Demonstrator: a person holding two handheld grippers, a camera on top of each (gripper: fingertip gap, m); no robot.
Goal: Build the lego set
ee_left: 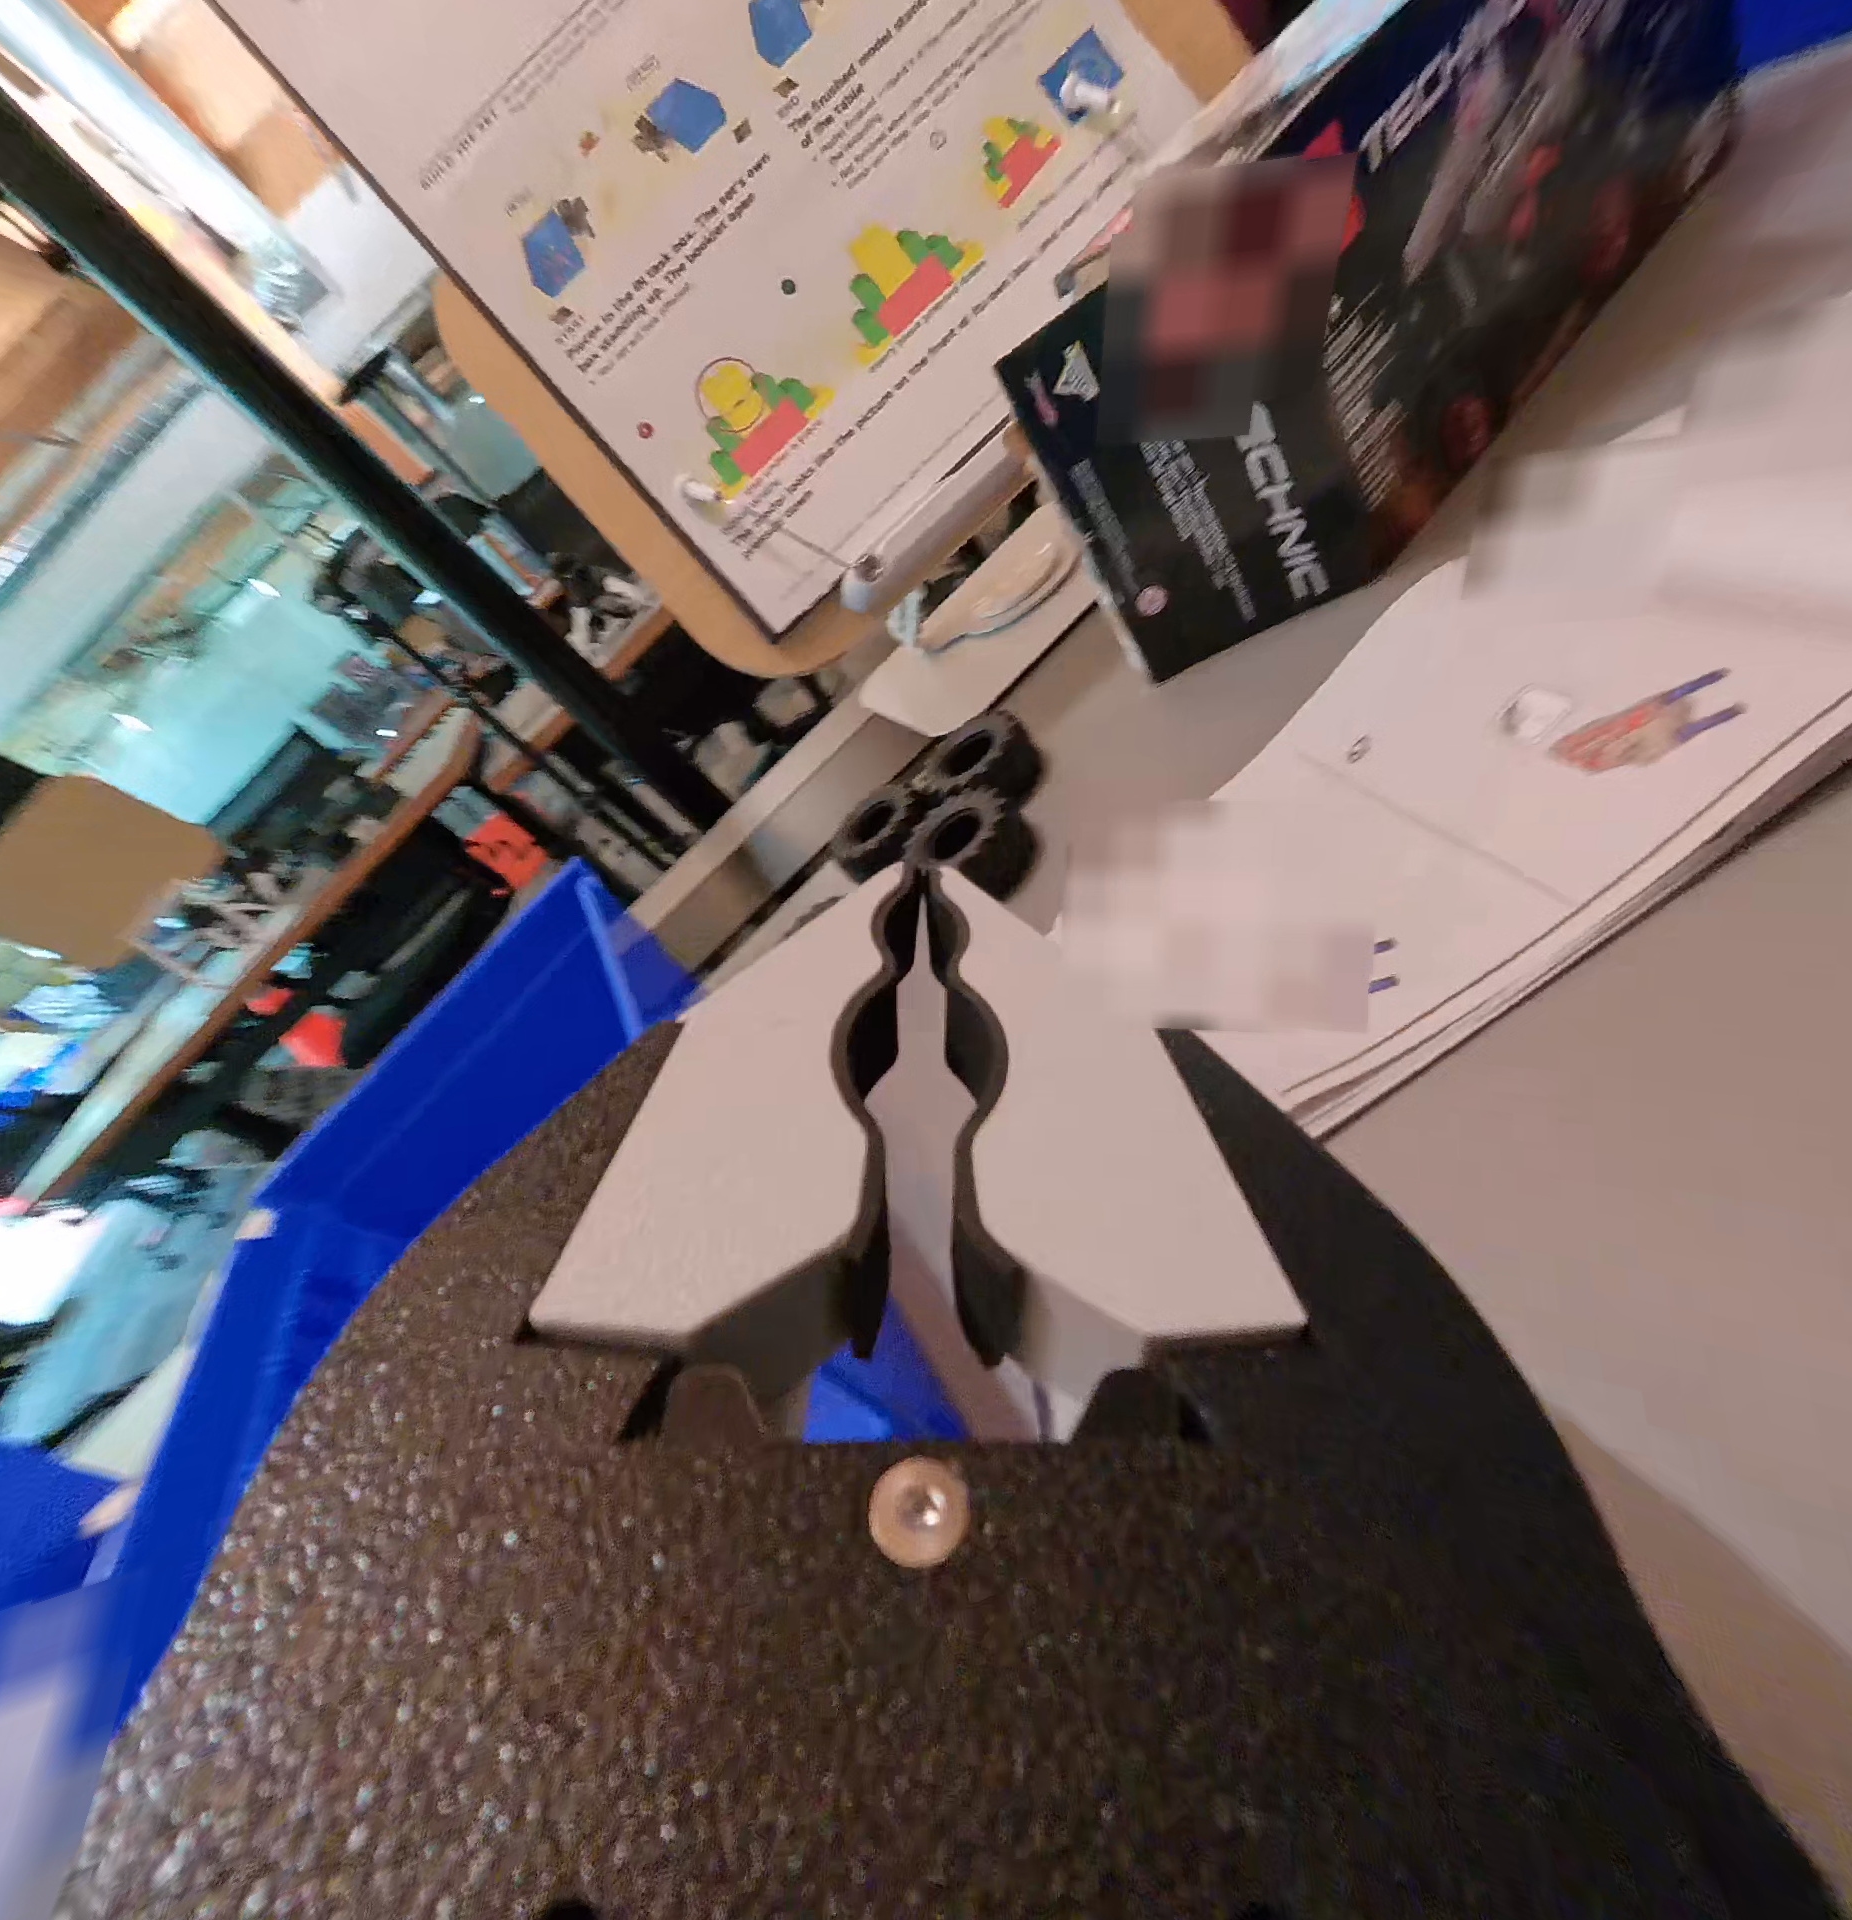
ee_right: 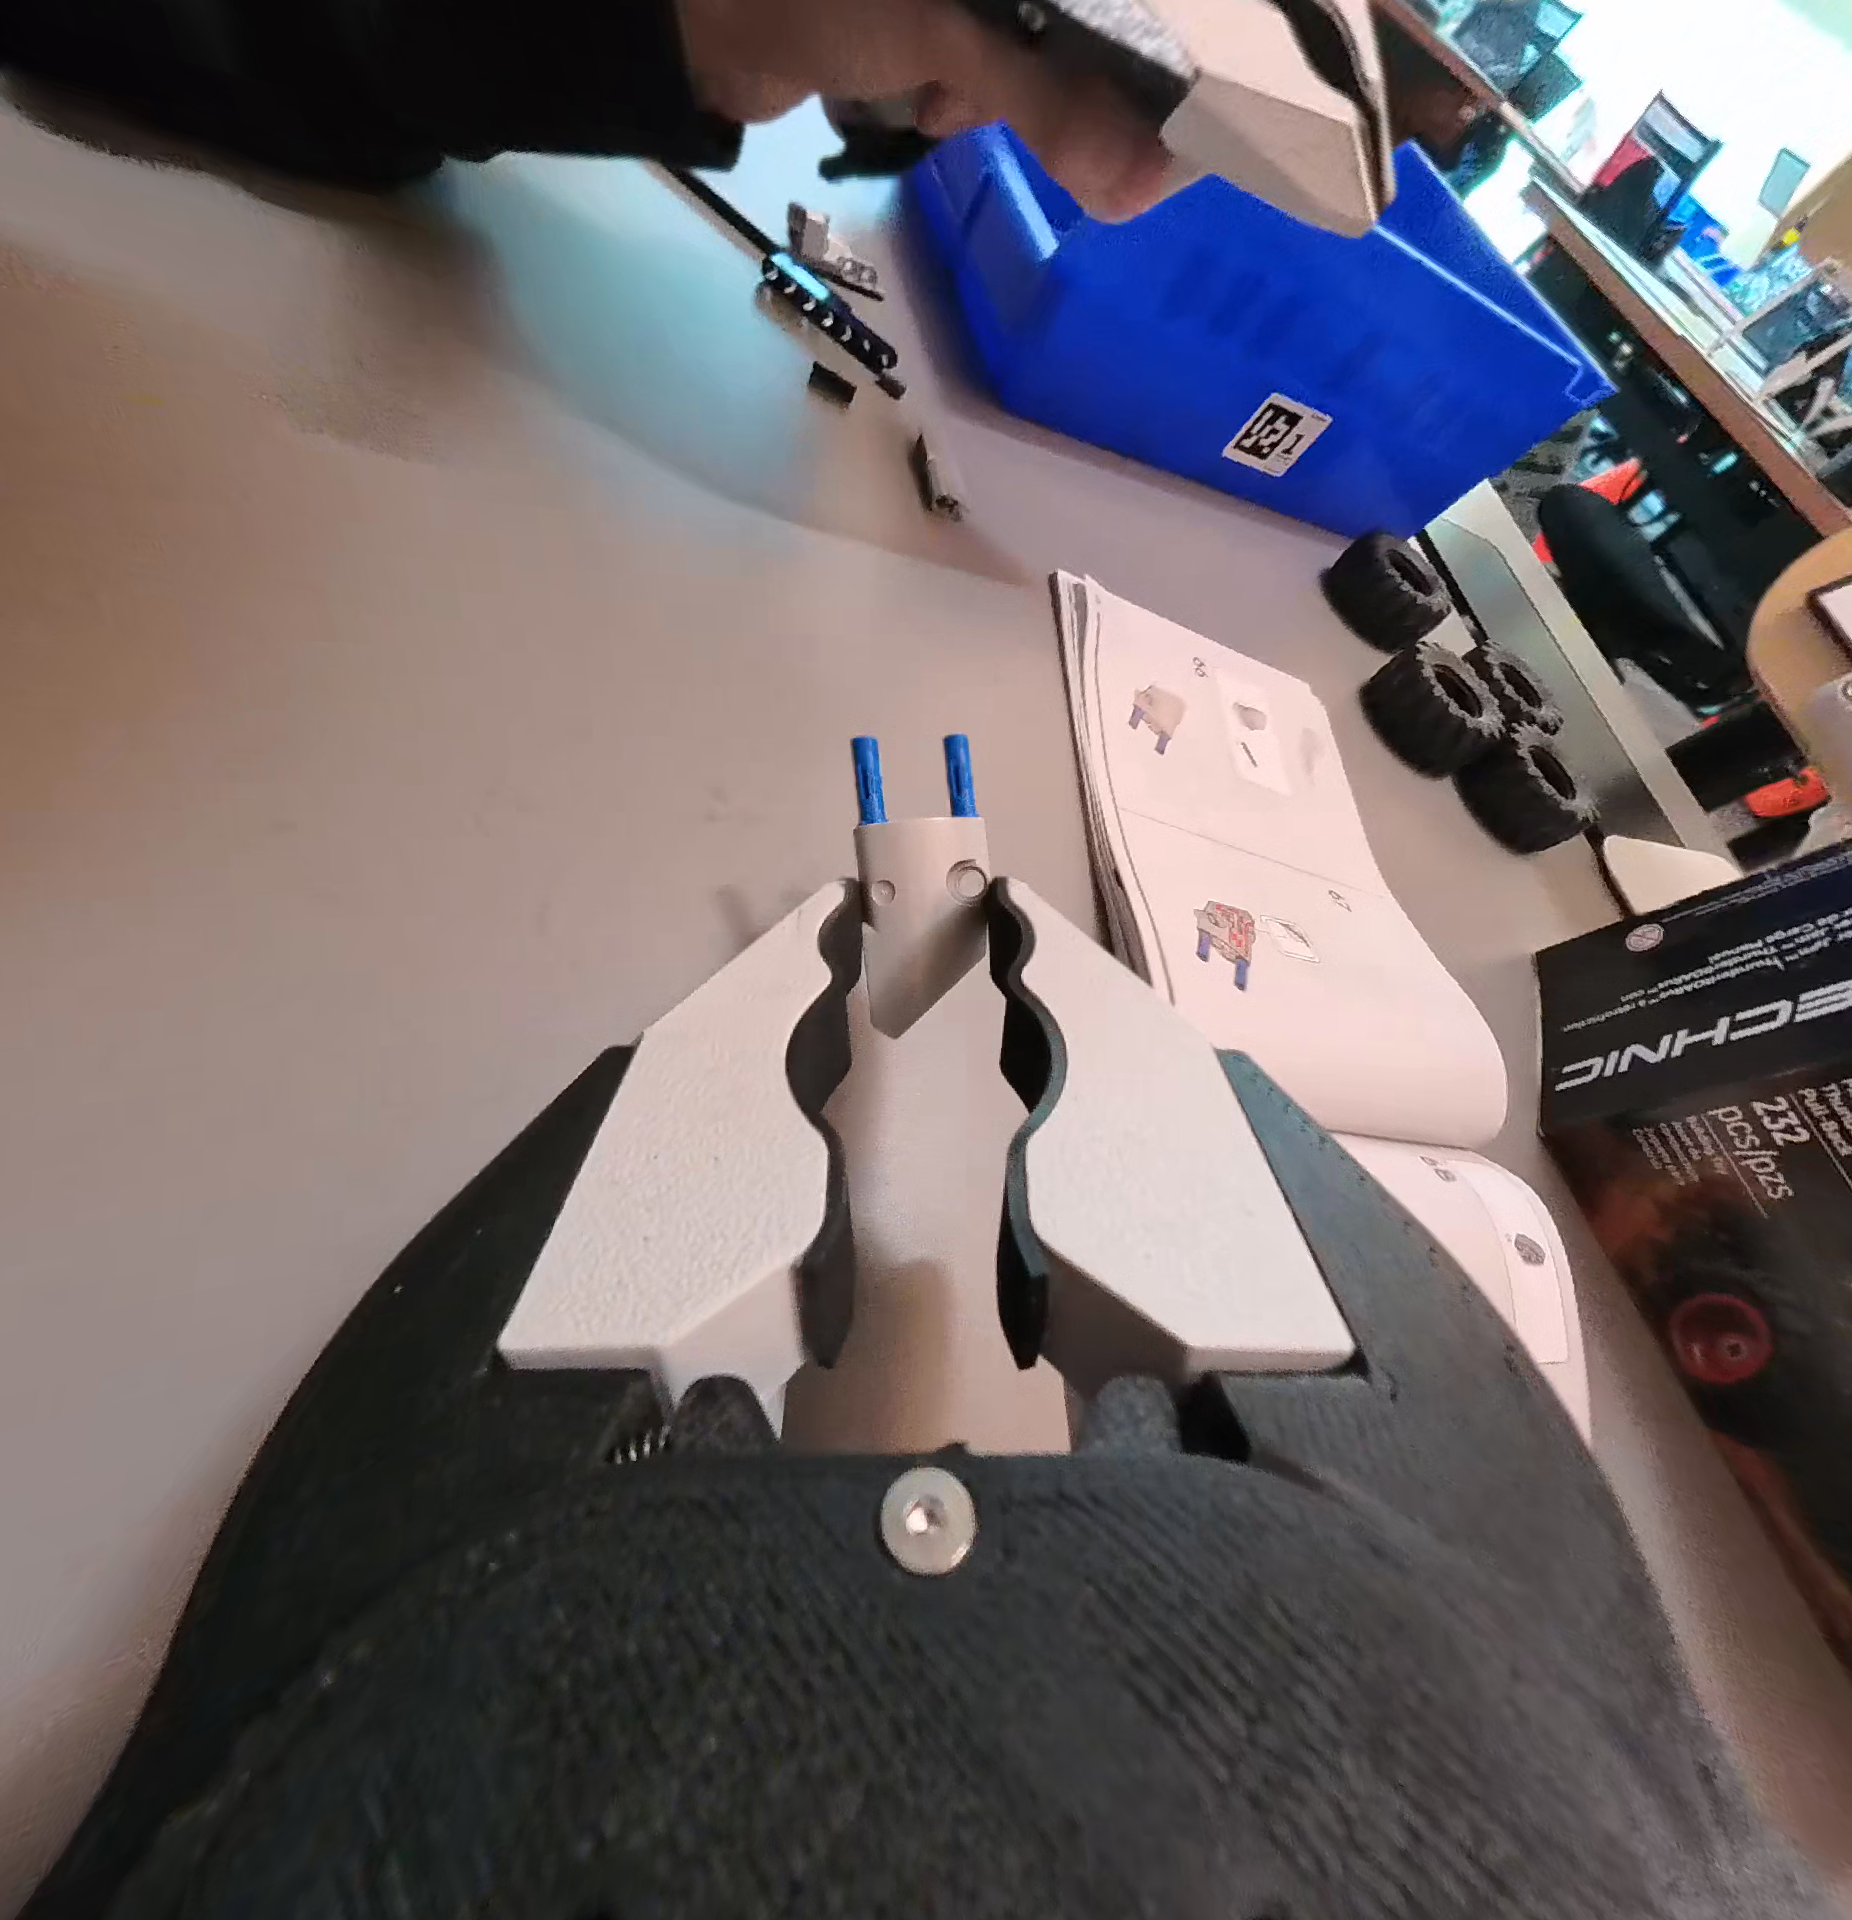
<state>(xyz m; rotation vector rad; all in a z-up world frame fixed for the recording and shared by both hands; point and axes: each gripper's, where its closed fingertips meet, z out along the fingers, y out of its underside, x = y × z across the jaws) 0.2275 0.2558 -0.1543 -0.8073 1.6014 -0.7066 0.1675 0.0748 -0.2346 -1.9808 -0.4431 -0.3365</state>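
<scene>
Grey piece sitting clamped in right claw, blue pins pointing ahead (left claw closed, empty).

Grey table, glass partition, shelving

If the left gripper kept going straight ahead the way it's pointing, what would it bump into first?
Probably the black tires. The left gripper, shut and empty, points right at that cluster on the table. How far off they are is unclear.
</scene>
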